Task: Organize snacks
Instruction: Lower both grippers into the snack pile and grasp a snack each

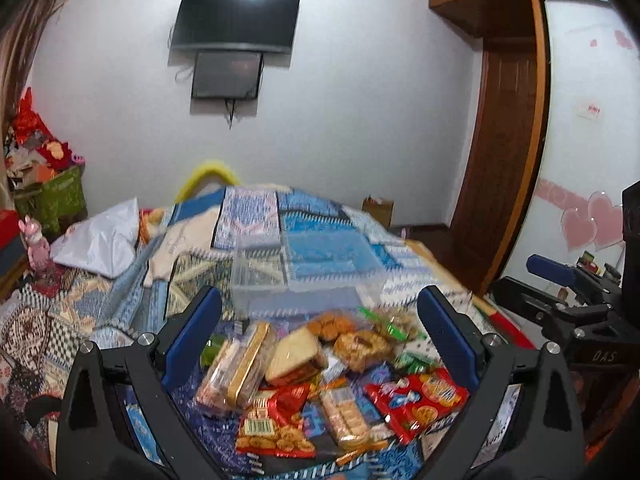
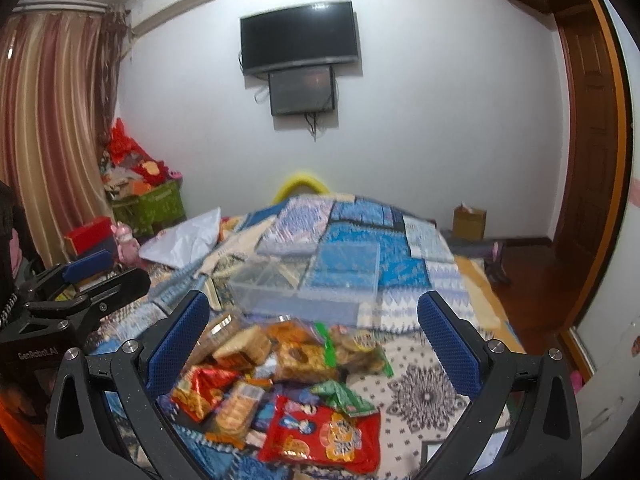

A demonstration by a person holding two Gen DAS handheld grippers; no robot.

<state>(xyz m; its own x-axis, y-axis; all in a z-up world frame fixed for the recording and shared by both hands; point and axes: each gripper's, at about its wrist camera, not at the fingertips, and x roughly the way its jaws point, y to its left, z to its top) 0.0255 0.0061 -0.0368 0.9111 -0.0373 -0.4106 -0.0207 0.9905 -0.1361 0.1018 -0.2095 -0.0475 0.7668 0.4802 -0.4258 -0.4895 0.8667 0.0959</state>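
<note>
A pile of wrapped snacks (image 1: pixel 320 376) lies on a patterned bed cover, also in the right wrist view (image 2: pixel 288 384). It holds a red cracker bag (image 1: pixel 416 400) (image 2: pixel 320 436), sandwich packs (image 1: pixel 296 356) and biscuit packs (image 1: pixel 344 416). A clear plastic divided box (image 1: pixel 296 276) (image 2: pixel 308 280) stands empty just behind the pile. My left gripper (image 1: pixel 320 312) is open and empty above the pile. My right gripper (image 2: pixel 316 312) is open and empty above the pile too. Each gripper shows at the edge of the other's view.
A white plastic bag (image 1: pixel 100 240) lies on the bed at the left. A green basket of red items (image 2: pixel 148 200) stands by the curtain. A cardboard box (image 2: pixel 470 222) sits on the floor by the wooden door (image 1: pixel 504 140). A TV (image 2: pixel 298 36) hangs on the wall.
</note>
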